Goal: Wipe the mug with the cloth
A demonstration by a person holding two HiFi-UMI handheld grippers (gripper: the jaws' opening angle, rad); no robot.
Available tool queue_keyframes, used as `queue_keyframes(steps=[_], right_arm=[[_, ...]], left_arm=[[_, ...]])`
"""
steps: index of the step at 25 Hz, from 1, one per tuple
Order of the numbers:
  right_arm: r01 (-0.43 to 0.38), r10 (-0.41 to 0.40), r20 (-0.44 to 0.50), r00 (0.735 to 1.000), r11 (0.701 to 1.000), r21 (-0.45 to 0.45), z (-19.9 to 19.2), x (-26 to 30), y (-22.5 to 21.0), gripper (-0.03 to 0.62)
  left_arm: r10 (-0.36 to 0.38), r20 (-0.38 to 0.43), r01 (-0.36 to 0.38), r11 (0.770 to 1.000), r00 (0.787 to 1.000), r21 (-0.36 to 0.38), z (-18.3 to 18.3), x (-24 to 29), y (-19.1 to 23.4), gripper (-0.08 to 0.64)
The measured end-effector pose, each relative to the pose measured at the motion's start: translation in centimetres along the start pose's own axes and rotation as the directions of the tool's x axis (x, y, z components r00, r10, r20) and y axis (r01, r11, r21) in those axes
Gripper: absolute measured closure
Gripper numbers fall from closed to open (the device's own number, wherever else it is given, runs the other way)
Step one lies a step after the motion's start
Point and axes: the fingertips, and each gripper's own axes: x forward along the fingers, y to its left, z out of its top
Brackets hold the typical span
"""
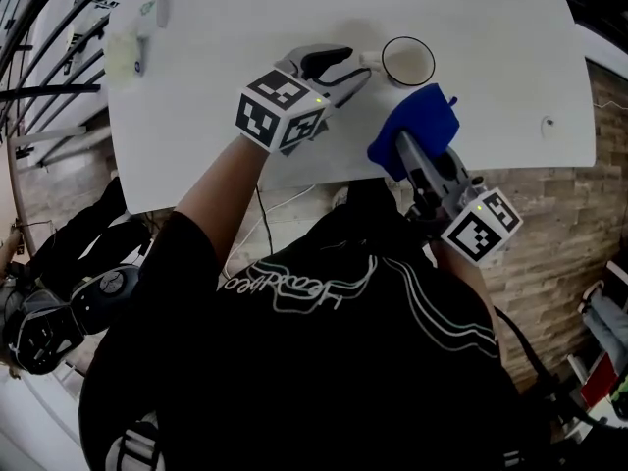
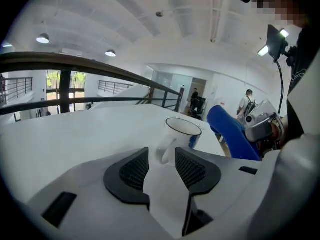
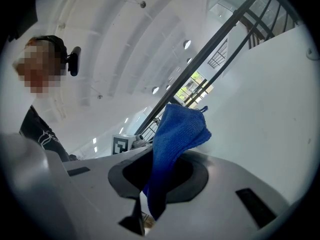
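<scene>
Where the left gripper (image 2: 161,159) stands with jaws apart, one mug (image 2: 182,133): white, dark-rimmed, upright on the table (image 1: 245,27), with its handle just ahead between the jaw tips, unpressed. One cloth (image 3: 175,134): blue, nubbly, clamped in the right gripper (image 3: 157,176), hanging close beside the mug. Grippers: two.

Desk (image 1: 245,27): bears the mug (image 1: 407,62) right of its middle, toward the far edge.
Left gripper (image 1: 358,67): over the desk, just left of the mug; the mug's handle points into the gap between its parted jaws.
Cloth (image 1: 417,121): clamped in the right gripper (image 3: 156,175), just before the mug, above the desk's near edge.
Far left corner: small items (image 1: 132,52).
</scene>
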Motion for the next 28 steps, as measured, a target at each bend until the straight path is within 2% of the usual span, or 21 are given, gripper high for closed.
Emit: queue_keyframes(steps=[10, 19, 28], right_arm=[[-0.006, 0.006, 0.007, 1.000, 0.999, 0.036, -1.1, 0.4, -0.6, 0.541], [0.014, -0.016, 0.026, 1.000, 0.998, 0.069, -1.1, 0.8, -1.1, 0.541], [0.101, -0.111, 0.090, 0.990, 0.989, 0.112, -0.7, 1.1, -2.3, 0.541]], left_arm=[[-0.051, -0.030, 0.051, 0.999, 0.998, 0.000, -0.5, 2.0, -0.2, 0.403], [-0.019, -0.061, 0.020, 1.000, 0.998, 0.006, -1.6, 1.3, -1.0, 0.460], [-0.004, -0.079, 0.002, 0.999, 0.997, -0.034, -2.6, 0.1, -2.2, 0.465]])
